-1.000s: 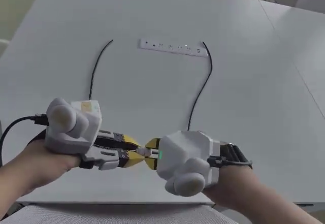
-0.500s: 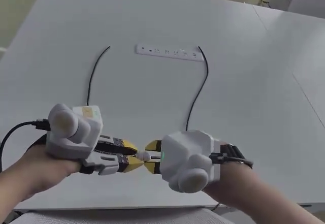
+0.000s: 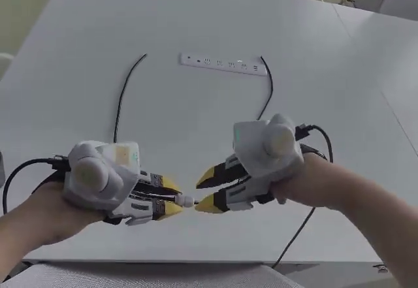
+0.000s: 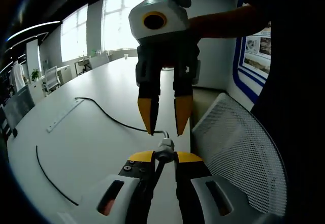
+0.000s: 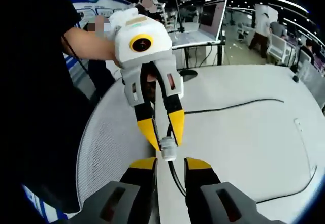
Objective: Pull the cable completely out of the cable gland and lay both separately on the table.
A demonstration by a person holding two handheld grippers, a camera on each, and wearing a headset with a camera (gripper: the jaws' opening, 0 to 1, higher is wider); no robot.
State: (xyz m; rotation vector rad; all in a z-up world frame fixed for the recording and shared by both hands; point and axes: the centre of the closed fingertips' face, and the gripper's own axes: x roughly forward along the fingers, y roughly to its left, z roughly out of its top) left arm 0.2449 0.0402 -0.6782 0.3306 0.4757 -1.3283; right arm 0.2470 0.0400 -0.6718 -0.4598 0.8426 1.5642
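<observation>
Now, right gripper point(image 3: 201, 193) rolled up and back since earlier, fingers wide, left gripper point(image 3: 177, 200) fingers clamped on pale cable gland point(image 3: 187, 201), black cable point(image 3: 270, 92) threaded through it

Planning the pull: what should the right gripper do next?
Probably close the right gripper on the cable beside the cable gland: its fingers stand open astride the cable, while the left gripper clamps the gland.
</observation>
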